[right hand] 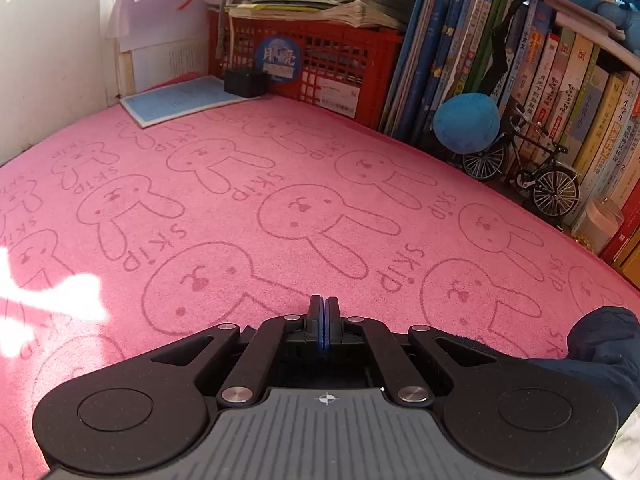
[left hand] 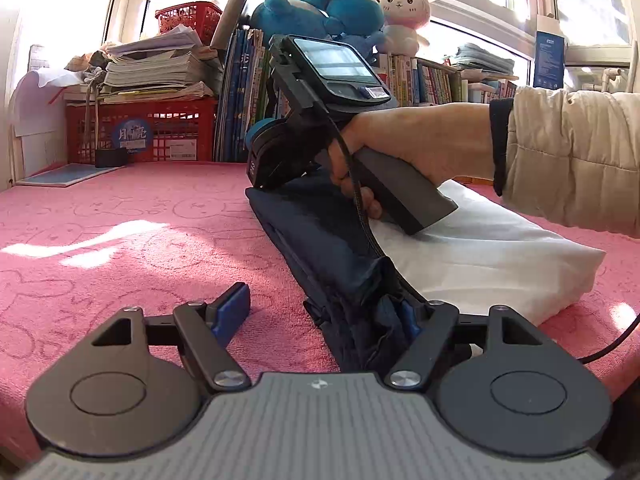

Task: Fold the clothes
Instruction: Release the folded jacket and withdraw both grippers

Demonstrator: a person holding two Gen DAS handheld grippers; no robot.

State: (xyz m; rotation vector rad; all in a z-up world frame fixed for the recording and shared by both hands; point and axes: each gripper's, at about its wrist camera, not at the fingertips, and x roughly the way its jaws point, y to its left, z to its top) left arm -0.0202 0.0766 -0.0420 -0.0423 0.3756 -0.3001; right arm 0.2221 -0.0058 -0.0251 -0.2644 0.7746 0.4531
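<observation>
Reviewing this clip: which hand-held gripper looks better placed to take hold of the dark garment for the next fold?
Probably the left hand-held gripper: it is open at the near end of the dark blue garment, cloth bunched against one finger. The right hand-held gripper is shut on nothing above the pink cover.

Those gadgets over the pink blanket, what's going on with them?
A person is folding clothes with a hand-held gripper in each hand. A dark navy garment lies in a long folded strip on the pink blanket, beside a white folded item. The left gripper is open at the strip's near end, one finger against the cloth. The right gripper, held in the person's hand, is shut on nothing at the far end.
</observation>
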